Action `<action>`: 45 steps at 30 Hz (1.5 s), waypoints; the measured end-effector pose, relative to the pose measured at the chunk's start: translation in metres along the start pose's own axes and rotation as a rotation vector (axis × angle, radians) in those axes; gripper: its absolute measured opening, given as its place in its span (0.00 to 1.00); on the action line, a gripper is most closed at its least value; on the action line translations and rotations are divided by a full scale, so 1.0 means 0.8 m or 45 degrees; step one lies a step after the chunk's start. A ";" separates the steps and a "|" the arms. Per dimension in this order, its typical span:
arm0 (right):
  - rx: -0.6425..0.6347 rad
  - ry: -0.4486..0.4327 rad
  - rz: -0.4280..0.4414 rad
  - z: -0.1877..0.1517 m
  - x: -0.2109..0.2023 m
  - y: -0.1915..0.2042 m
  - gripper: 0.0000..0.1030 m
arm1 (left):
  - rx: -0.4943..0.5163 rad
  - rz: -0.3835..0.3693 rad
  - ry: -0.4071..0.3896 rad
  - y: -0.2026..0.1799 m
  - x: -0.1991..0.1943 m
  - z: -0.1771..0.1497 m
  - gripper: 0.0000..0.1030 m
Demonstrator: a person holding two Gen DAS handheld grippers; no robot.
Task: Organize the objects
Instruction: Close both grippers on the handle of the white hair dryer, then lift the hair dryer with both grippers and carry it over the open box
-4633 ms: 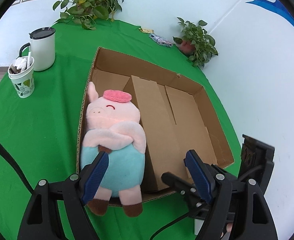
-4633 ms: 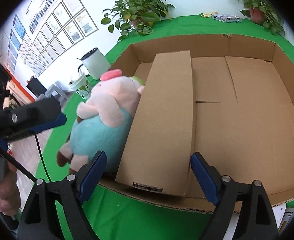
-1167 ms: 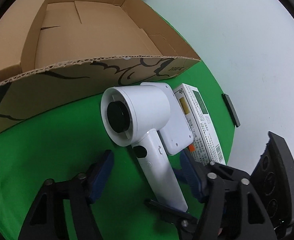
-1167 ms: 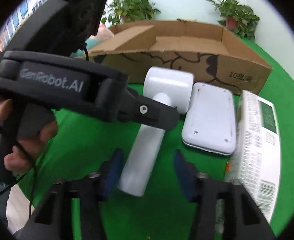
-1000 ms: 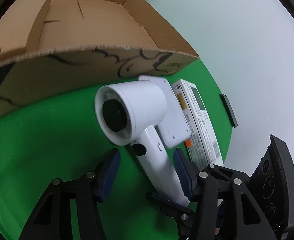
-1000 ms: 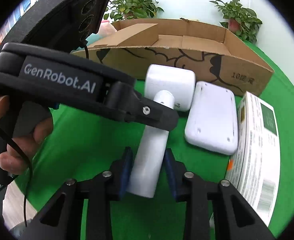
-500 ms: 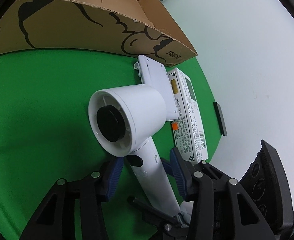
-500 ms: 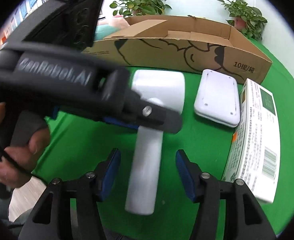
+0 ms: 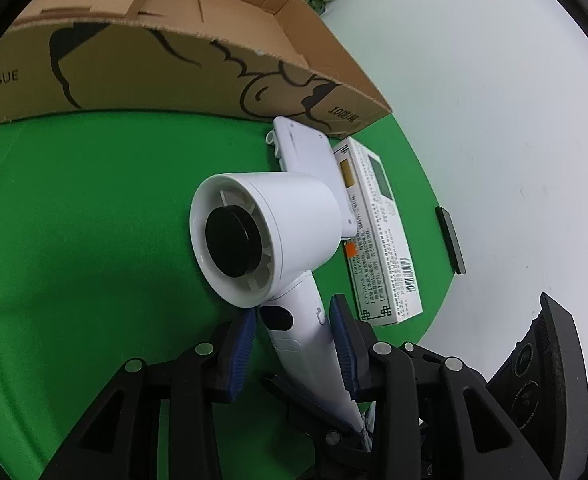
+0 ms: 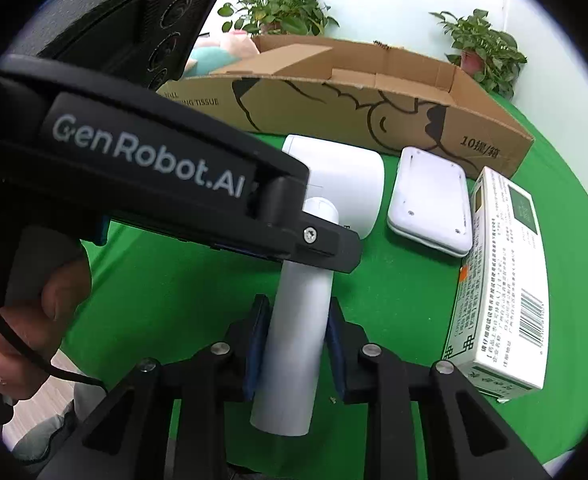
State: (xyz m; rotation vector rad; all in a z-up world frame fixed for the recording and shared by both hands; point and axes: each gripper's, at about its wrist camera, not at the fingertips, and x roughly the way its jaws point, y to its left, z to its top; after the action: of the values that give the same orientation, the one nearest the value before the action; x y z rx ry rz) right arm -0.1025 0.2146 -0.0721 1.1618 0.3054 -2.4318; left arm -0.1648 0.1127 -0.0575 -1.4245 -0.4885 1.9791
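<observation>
Both my tools clamped on hair dryer (image 9: 270,228) handle: right tool (image 10: 295,346) at butt end, left tool (image 9: 294,344) just closed under the head. White device (image 10: 429,204), carton (image 10: 501,276) at 2 o'clock on table (image 9: 94,216); cardboard box (image 10: 373,112) at 12.

Both wrist cameras look steeply down, close, sharing the hair dryer (image 9: 270,232).

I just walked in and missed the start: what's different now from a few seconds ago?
Both tools left the cardboard box and came to the white hair dryer. The left gripper has just been closing its jaws around the upper handle; the right gripper, after briefly reopening, is shut on the lower handle. The white case and printed carton lie where they were.
</observation>
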 end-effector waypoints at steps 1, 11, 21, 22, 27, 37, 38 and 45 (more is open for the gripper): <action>0.000 -0.015 -0.003 0.001 -0.002 0.000 0.25 | 0.012 0.004 -0.014 -0.005 -0.004 0.001 0.34; 0.021 -0.192 -0.043 0.027 -0.036 0.004 0.25 | 0.106 0.028 -0.153 -0.049 -0.050 0.027 0.32; 0.035 -0.358 -0.046 0.099 -0.075 -0.001 0.25 | 0.270 0.104 -0.311 -0.101 -0.126 0.084 0.32; 0.034 -0.373 -0.048 0.108 -0.079 -0.002 0.25 | 0.294 0.121 -0.326 -0.109 -0.133 0.091 0.32; 0.045 -0.454 -0.062 0.154 -0.096 -0.010 0.25 | 0.356 0.149 -0.408 -0.138 -0.174 0.131 0.32; 0.040 -0.492 -0.044 0.228 -0.093 -0.023 0.25 | 0.332 0.142 -0.438 -0.138 -0.231 0.220 0.32; 0.038 -0.481 -0.039 0.235 -0.089 -0.024 0.25 | 0.315 0.132 -0.435 -0.135 -0.234 0.232 0.32; 0.063 -0.355 0.029 0.264 -0.034 -0.039 0.25 | 0.171 0.138 -0.352 -0.069 -0.185 0.273 0.32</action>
State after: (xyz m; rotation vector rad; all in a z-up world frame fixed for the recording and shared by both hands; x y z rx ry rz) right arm -0.2469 0.1716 0.0814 0.8246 0.1462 -2.5520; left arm -0.3235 0.0657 0.1552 -1.1221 -0.3952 2.2654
